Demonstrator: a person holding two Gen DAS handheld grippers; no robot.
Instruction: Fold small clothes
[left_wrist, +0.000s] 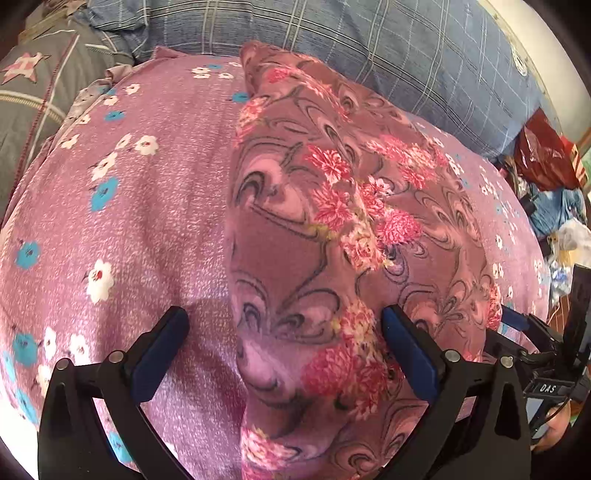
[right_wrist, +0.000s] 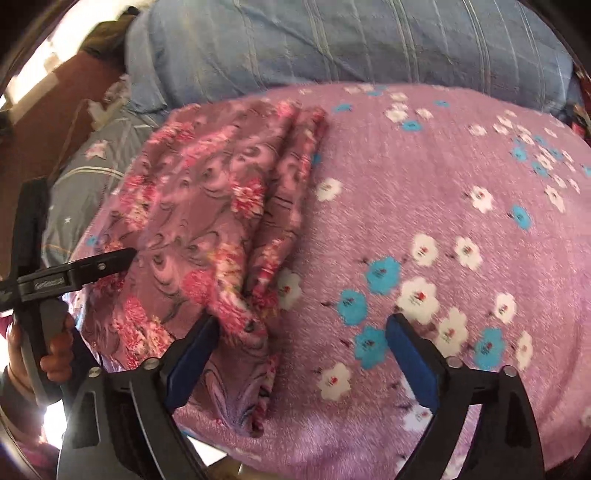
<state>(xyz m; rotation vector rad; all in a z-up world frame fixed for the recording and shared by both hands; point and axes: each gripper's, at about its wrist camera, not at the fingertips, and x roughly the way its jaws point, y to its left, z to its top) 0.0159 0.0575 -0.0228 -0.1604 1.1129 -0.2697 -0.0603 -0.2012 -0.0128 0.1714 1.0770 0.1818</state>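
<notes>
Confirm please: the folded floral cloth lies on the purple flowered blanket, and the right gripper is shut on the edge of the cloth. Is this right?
Not quite. The right gripper is open, not shut on the cloth: in the right wrist view its blue fingers stand wide apart, with nothing pinched between them. The rest holds: the folded floral cloth lies on the purple flowered blanket.

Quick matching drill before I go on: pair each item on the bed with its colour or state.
Things:
1. folded floral garment
2. purple blanket
3. blue plaid pillow
4. right gripper

Descriptions:
a. jaws open, nothing held
b. light-lined check, at the far edge
c. white and blue flowers
d. pink blooms with dark swirls

Pairs: 1-d, 2-c, 3-b, 4-a
</notes>
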